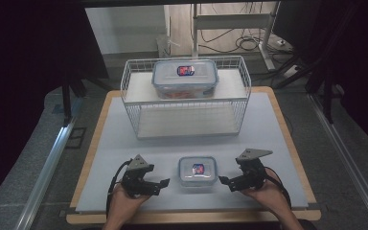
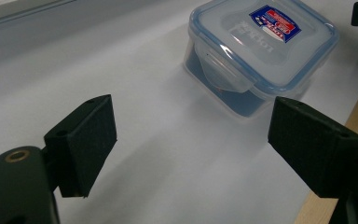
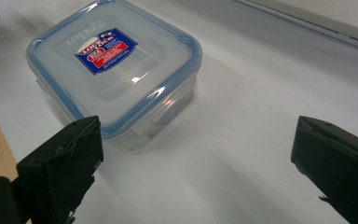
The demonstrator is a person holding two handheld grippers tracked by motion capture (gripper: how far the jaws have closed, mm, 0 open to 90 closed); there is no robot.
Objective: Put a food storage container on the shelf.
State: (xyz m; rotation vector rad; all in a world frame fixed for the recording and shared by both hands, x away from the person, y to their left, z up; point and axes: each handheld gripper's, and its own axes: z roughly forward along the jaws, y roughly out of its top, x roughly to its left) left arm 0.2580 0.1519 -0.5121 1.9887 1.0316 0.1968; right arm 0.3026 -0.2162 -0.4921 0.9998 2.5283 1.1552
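Note:
A small clear lidded container [image 1: 198, 171] with a blue seal and a red-blue label sits near the table's front edge, between my two grippers. My left gripper [image 1: 162, 186] lies to its left, jaws open and pointing at it, with nothing between them. In the left gripper view the small container [image 2: 261, 46] stands ahead of the open left gripper [image 2: 193, 114], apart from both pads. My right gripper [image 1: 225, 183] is to the container's right, also open and empty. In the right gripper view the small container [image 3: 116, 70] lies ahead and to the left of the open right gripper [image 3: 196, 135].
A white wire rack [image 1: 130, 91] stands at the back of the grey mat [image 1: 124, 143], with a larger lidded container [image 1: 185, 78] on its upper shelf. The wooden table edge [image 1: 191, 218] runs along the front. Cables and a desk frame lie beyond the table.

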